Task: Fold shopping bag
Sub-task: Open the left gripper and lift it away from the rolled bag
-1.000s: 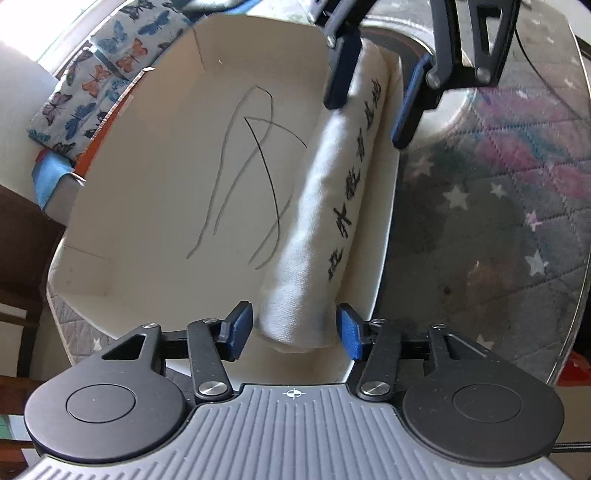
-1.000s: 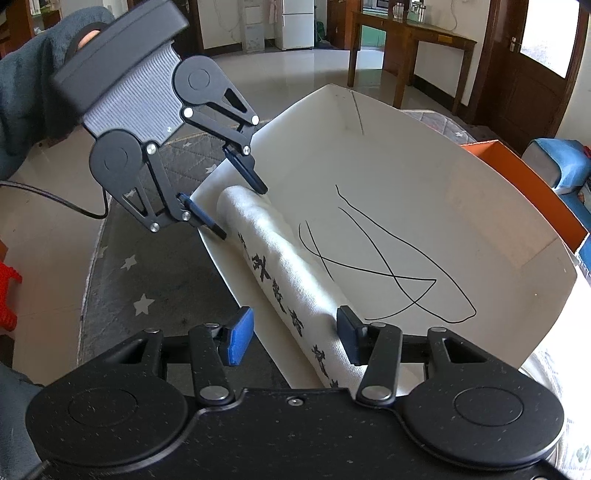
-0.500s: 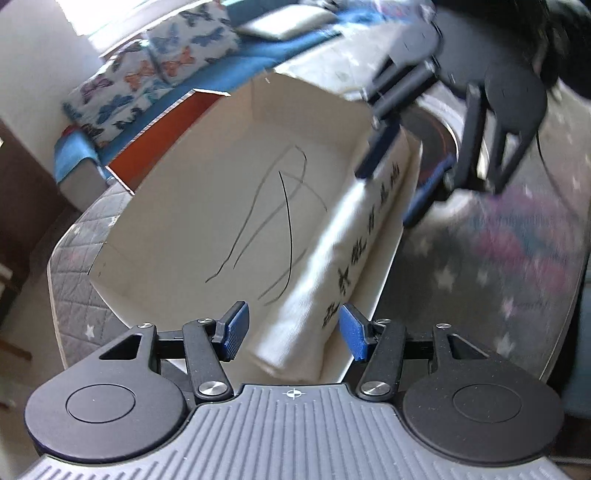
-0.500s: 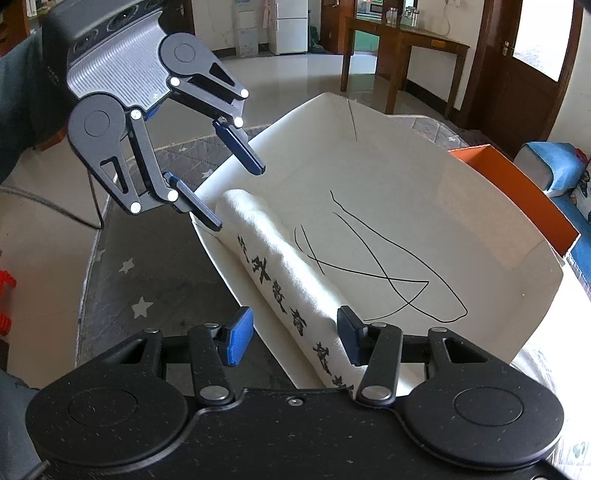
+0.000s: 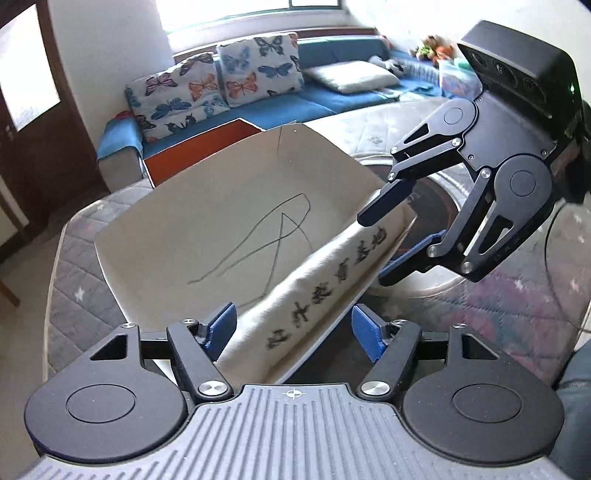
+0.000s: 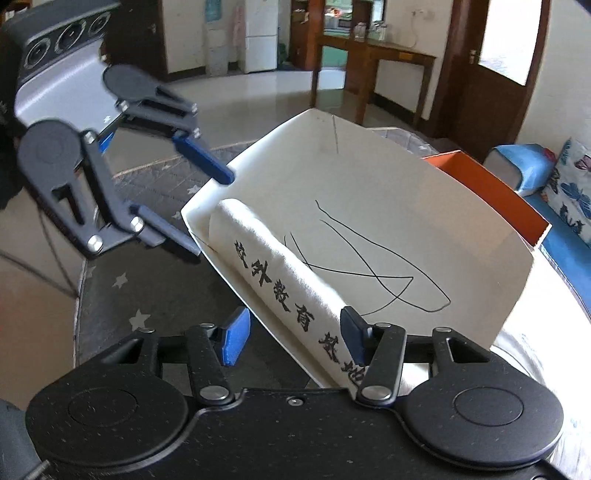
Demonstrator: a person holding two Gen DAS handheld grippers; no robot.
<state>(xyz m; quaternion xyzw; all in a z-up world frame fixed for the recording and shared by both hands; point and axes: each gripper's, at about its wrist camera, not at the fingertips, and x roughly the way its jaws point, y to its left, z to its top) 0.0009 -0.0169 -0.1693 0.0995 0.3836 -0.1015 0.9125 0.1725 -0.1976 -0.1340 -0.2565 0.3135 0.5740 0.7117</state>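
i've rolled the bag (image 5: pixel 314 280) up and parked it in the box (image 5: pixel 192 229) – left gripper (image 5: pixel 291 328) just opening wide, right gripper (image 6: pixel 291 332) half open, both holding nothing.

Black Chinese characters on the rolled white cloth bag

The rolled white cloth shopping bag (image 6: pixel 280 280) carries one row of black brush-style Chinese characters along its length; "外", "教" and "育" read clearly, the rest stay unclear.

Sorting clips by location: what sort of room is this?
Most likely a home living room: a blue sofa with butterfly cushions, and a fridge beyond a wooden table.
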